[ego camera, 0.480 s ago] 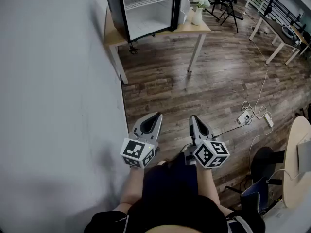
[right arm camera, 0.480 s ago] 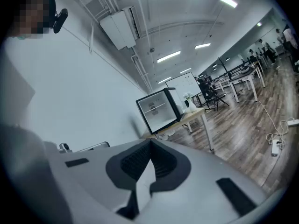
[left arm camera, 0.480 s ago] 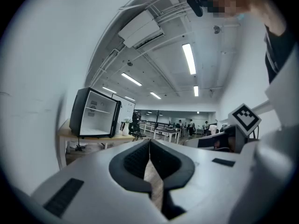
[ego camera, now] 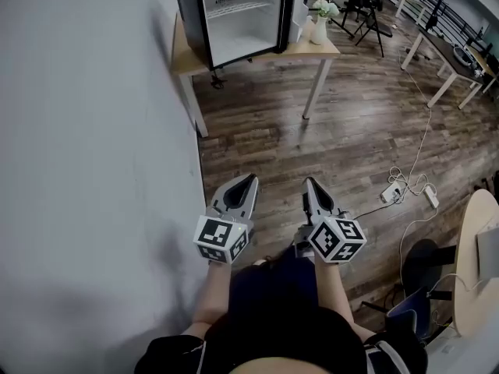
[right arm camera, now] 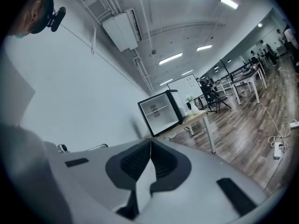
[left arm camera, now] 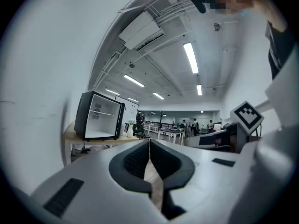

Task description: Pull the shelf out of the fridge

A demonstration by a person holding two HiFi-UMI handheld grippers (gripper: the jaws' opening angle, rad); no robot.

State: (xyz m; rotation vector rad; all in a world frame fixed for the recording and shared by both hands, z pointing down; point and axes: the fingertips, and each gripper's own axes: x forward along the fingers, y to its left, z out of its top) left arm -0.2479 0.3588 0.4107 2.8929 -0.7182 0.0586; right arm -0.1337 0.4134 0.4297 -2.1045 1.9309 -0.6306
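1. Head view: left tool and right tool side by side, near, above the wood floor. The open fridge sits on the far desk by the left wall, shelf inside, high up.
2. Left gripper view: tool clenched, nothing between the jaws. Fridge far left.
3. Right gripper view: tool clenched, empty. Fridge far ahead, shelf seated inside.
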